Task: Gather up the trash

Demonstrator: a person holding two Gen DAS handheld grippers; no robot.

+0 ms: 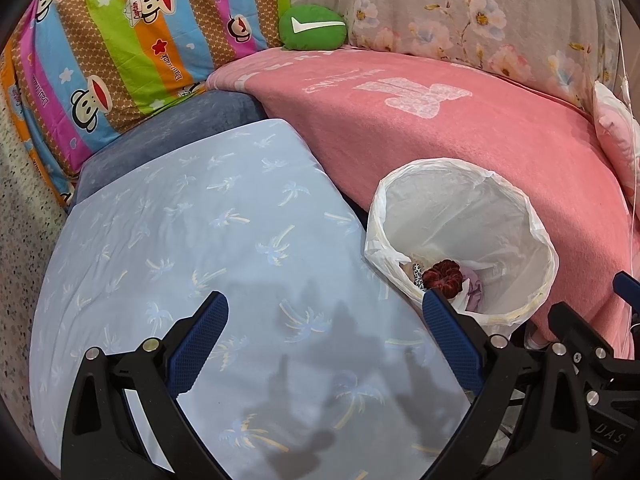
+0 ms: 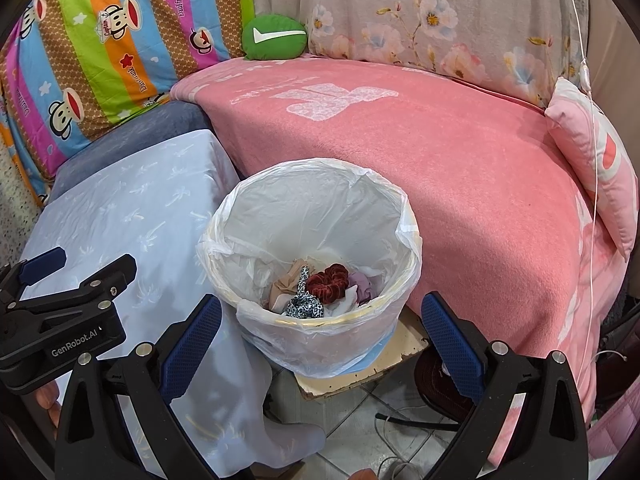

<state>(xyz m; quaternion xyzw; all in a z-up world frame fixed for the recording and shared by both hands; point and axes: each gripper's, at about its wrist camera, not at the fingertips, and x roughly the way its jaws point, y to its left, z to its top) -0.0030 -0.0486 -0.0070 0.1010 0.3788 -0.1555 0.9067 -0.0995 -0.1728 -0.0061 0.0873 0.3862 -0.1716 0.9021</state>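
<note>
A white-lined trash bin (image 2: pixel 400 216) (image 1: pixel 536 216) stands between the light blue surface and the pink bed. Inside lie a dark red scrunchie (image 2: pixel 330 276) (image 1: pixel 442 276), a leopard-print scrunchie (image 2: pixel 304 306), a beige cloth (image 2: pixel 286 280) and a lilac piece (image 2: pixel 362 282). My right gripper (image 2: pixel 320 320) hovers open just in front of the bin, nothing between its fingers. My left gripper (image 1: pixel 326 320) is open over the light blue cloth, left of the bin, and holds nothing. The left gripper (image 2: pixel 44 268) also shows at the left edge of the right wrist view.
A light blue palm-print cloth (image 1: pixel 200 240) covers a low surface. A pink blanket (image 2: pixel 420 140) covers the bed, with a green round cushion (image 2: pixel 274 38), a striped monkey-print pillow (image 1: pixel 120 40) and a pink pillow (image 2: pixel 600 160). The bin rests on a worn board (image 2: pixel 400 356) over tiled floor with cables.
</note>
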